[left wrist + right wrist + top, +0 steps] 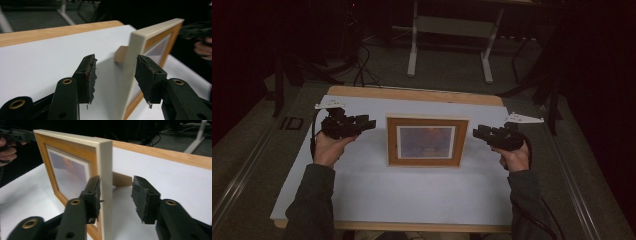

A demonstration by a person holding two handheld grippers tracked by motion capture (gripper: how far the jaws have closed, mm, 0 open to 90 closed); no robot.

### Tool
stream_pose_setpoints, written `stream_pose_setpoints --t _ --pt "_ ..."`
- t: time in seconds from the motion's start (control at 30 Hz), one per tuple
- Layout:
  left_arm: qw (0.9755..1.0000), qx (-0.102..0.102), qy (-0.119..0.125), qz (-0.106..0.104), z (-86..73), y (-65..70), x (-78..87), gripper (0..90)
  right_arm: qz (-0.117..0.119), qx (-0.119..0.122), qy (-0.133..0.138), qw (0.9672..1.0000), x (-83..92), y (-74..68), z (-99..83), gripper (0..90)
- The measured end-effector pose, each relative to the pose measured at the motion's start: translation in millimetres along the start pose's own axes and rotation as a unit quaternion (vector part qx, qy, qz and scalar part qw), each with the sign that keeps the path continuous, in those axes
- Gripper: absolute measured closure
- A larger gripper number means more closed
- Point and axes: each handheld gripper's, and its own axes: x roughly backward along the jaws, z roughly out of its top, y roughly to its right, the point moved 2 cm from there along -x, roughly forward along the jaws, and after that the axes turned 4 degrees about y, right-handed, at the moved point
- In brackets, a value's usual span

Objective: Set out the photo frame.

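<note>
Both grippers point(116, 80) point(116, 200) gape wide, each straddling a frame point(427, 141) edge.

It looks like a dim lab or recording room: beyond the grippers, a white-covered table point(362, 200) stands on grey carpet point(447, 65), with loose cables point(362, 70) and a white desk frame point(452, 45) behind.

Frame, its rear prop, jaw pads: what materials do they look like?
Picture frame: looks like wood; orange grain on the front face, outer edges pale cream and matte, perhaps painted. Rear prop: light bare wood, by its tan matte colour. Pads of the left hand-held gripper: black, ragged and torn at the edges, likely rubber or foam.
</note>
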Motion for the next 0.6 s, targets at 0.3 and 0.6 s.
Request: stream_pose_setpoints --t 0.3,0.6 --pt "0.9983 -0.013 -0.012 0.056 -19.0 -1.9 5.5 51.7 -0.028 0.002 -0.017 0.9995 3.7 4.4 -12.5 65.8" --pt "0.9947 -0.034 -0.022 0.094 -50.6 1.9 1.4 51.4 -0.050 0.011 -0.046 0.9976 -1.6 4.4 -35.5 67.0"
